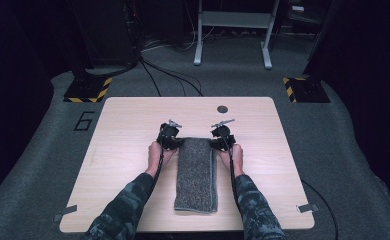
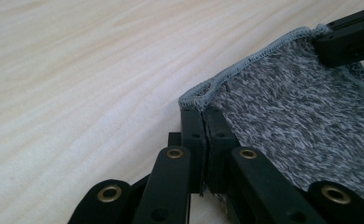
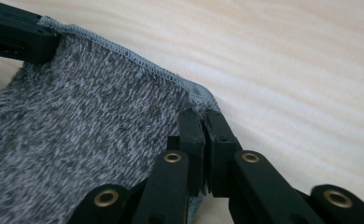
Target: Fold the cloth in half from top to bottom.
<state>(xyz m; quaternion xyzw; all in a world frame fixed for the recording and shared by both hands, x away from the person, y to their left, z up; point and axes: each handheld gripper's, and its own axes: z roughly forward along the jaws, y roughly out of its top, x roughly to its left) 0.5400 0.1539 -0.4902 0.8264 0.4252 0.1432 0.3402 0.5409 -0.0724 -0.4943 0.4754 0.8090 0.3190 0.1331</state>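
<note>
The grey towel point(image 1: 196, 173) lies in the middle of the high view, already folded into a long narrow strip that runs from the centre of the frame down toward the lower edge. Its stitched hem and fuzzy pile fill the right half of the left gripper view point(image 2: 292, 116) and the left half of the right gripper view point(image 3: 77, 126). You have both far corners in hand. Your left gripper point(image 1: 175, 142) sits at the strip's upper left corner, and in its own view point(image 2: 203, 114) the two black jaws are pressed together with the hemmed corner caught between their tips. Your right gripper point(image 1: 216, 142) sits at the upper right corner, and in its own view point(image 3: 203, 116) the jaws are likewise closed on the corner of the cloth.

Judging by the narrow shape, the lengthwise folding looks finished, and the grasp for the next fold is made. What seems left is to lift this far edge and carry it toward the near end at the bottom of the frame, halving the strip, then let go and perhaps flatten it. The far edge lies flat or barely raised, so that fold has not yet begun.

The towel rests on a pale wooden table point(image 1: 128, 125), which has a small dark round mark point(image 1: 222, 109) near its upper edge. Around it is grey carpet point(image 1: 43, 165).
</note>
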